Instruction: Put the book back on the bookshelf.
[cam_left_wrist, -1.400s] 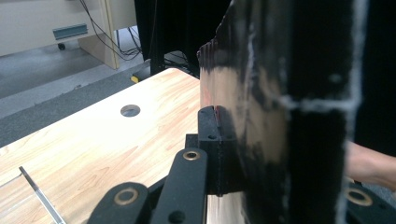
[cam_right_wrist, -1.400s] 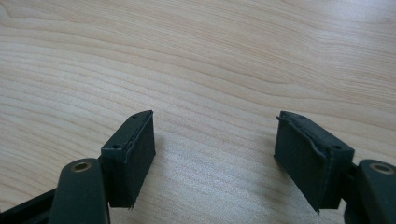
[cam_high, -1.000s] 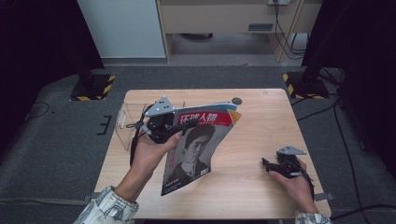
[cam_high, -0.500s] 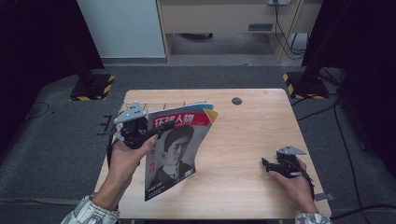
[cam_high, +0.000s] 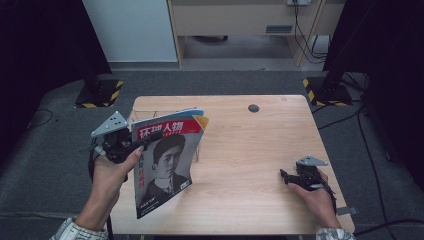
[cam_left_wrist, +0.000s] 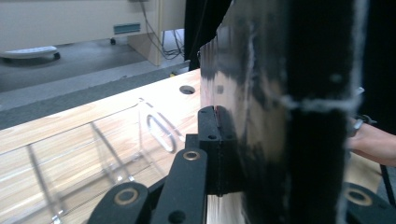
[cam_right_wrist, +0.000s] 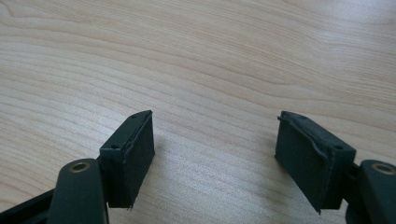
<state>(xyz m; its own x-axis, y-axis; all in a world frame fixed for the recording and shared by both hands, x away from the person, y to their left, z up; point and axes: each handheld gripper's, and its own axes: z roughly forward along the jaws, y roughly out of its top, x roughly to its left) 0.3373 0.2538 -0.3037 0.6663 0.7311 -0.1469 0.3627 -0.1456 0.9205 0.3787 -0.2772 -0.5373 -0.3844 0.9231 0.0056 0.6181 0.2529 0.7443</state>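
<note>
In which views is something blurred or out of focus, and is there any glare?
Left gripper view: the magazine held in the left gripper is very close, dark and out of focus, with a pale sheen on its cover. Right gripper view: the wooden table is sharp and evenly lit. High view: soft, no glare.

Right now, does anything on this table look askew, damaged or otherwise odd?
Nothing looks damaged or spilled. The magazine hangs tilted off the table at its left edge, clamped in the left hand-held gripper, partly hiding the clear rack behind it. The right hand-held gripper rests open on bare wood, holding nothing.
</note>
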